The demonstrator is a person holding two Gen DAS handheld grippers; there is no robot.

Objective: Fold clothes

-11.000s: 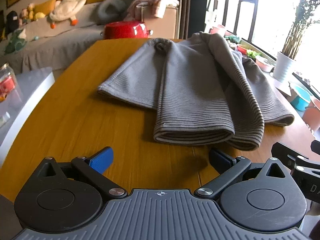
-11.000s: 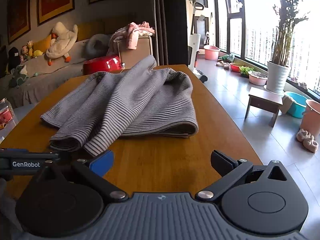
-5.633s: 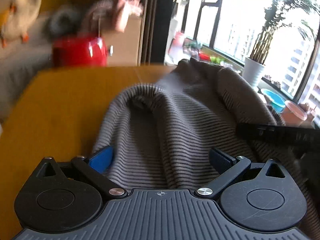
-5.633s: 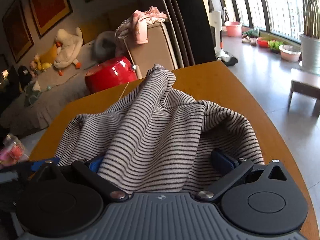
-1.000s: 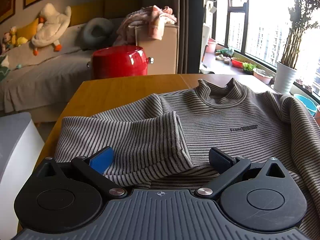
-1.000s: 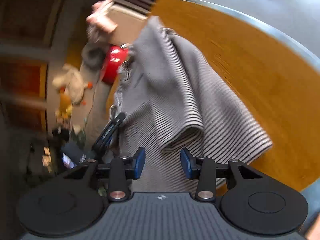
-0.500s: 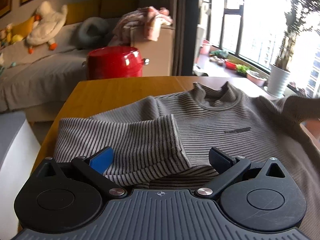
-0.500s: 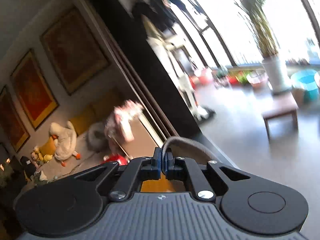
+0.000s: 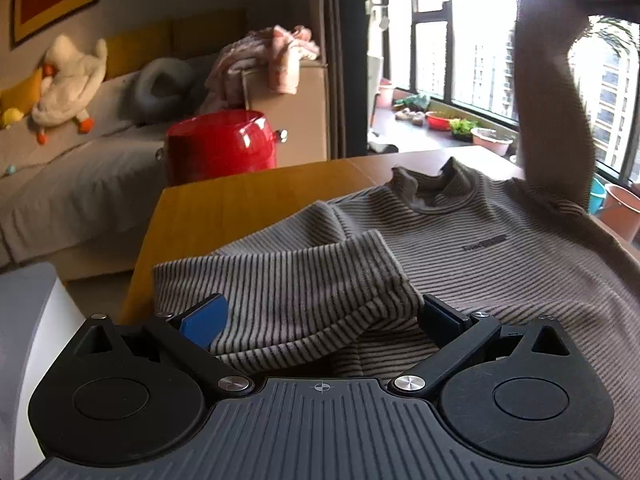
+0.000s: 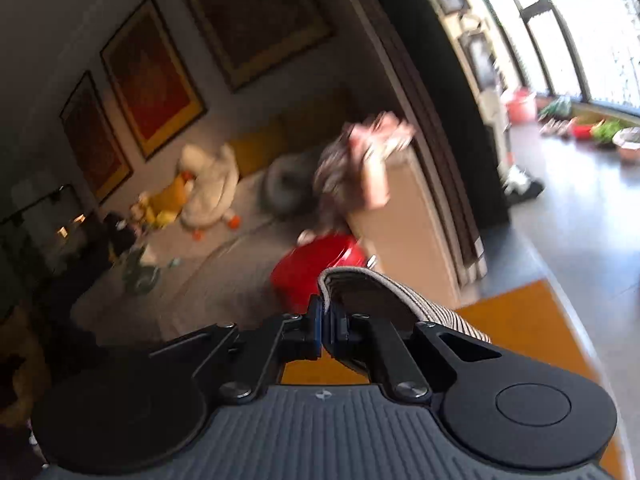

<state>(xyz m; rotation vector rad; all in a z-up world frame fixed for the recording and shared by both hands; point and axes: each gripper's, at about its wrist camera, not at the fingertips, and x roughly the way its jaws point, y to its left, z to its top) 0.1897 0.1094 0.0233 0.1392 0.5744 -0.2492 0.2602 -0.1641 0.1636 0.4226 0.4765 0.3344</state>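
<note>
Spread chest-up on the wooden tabletop (image 9: 248, 208), the striped sweater (image 9: 500, 264) is a soft ribbed knit in grey-brown with thin dark stripes and a stand-up collar; a small dark line of lettering sits on its chest, too small to read. One sleeve (image 9: 288, 280) lies folded across the near side, its cuff end resting between the wide-open jaws of the left gripper (image 9: 320, 316), whose pads do not touch it. The other sleeve (image 9: 556, 92) rises steeply off the far shoulder toward the window. In the right wrist view its cuff (image 10: 360, 284) is pinched between the closed jaws of the right gripper (image 10: 328, 328), well above the tabletop. Beyond the table edge stand a glossy red pot (image 9: 220, 144), a cardboard box (image 9: 296, 108) draped with pink clothes, and a sofa (image 9: 60, 168) carrying a white plush goose (image 9: 68, 84).
</note>
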